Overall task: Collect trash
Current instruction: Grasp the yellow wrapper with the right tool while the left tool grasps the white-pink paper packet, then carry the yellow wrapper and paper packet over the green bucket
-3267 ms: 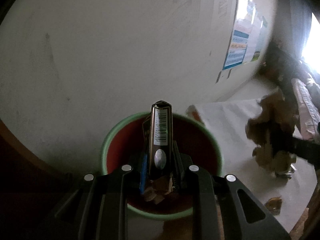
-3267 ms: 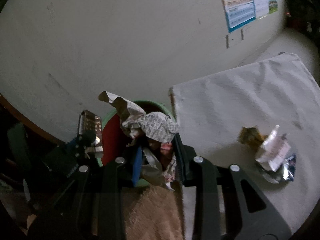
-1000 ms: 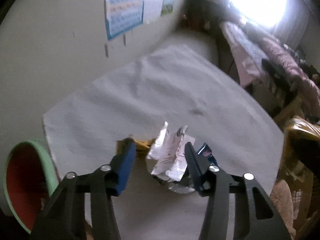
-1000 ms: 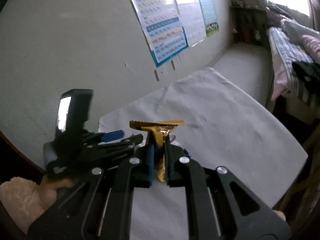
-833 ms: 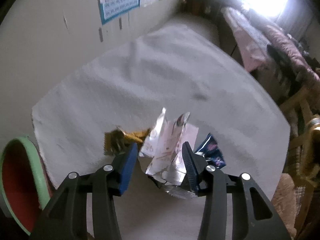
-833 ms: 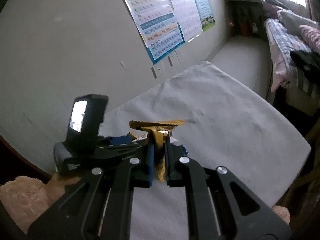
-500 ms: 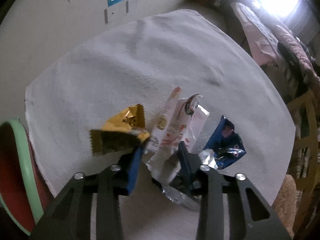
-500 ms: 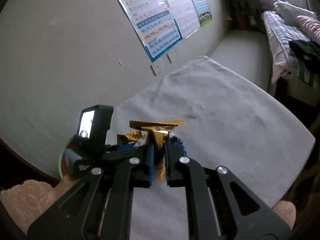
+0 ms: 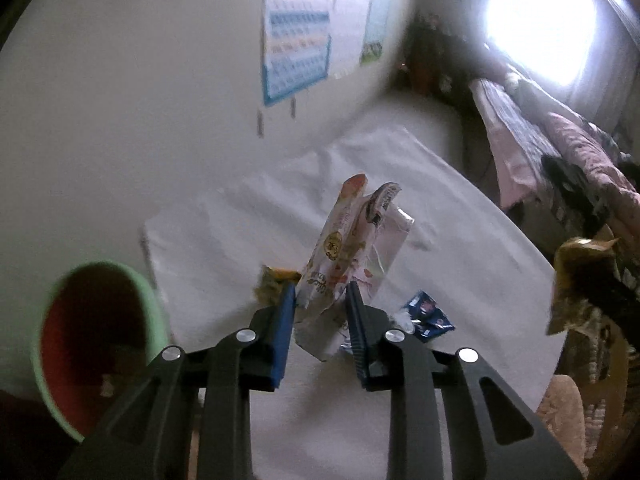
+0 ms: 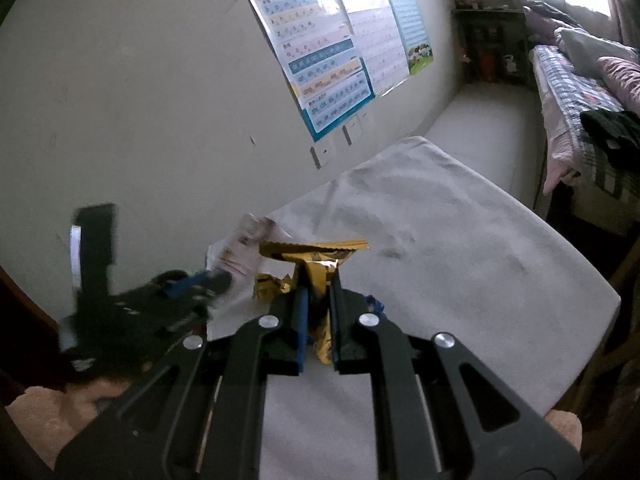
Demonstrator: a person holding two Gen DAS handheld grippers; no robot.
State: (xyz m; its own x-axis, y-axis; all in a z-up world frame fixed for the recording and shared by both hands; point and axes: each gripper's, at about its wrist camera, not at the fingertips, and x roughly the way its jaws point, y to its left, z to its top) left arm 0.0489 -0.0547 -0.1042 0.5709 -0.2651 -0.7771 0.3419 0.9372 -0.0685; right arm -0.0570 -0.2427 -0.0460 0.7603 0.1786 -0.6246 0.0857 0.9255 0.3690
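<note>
My left gripper (image 9: 321, 300) is shut on a white printed wrapper (image 9: 352, 248) and holds it raised above the white table (image 9: 460, 264). A green bin with a red inside (image 9: 92, 344) stands at the lower left, off the table's corner. My right gripper (image 10: 317, 292) is shut on a gold wrapper (image 10: 314, 260), lifted above the table (image 10: 460, 240); it also shows at the right edge of the left wrist view (image 9: 580, 276). A second gold wrapper (image 9: 274, 282) and a blue wrapper (image 9: 428, 314) lie on the table. The left gripper appears blurred in the right wrist view (image 10: 192, 284).
A pale wall with posters (image 10: 332, 52) runs behind the table. A bed with bedding (image 10: 580, 92) stands at the far right under a bright window (image 9: 540, 28). A silver scrap (image 9: 402, 320) lies beside the blue wrapper.
My left gripper closed on the white wrapper and lifted it off the table, tilting up toward the wall. My right gripper stayed shut on the gold wrapper.
</note>
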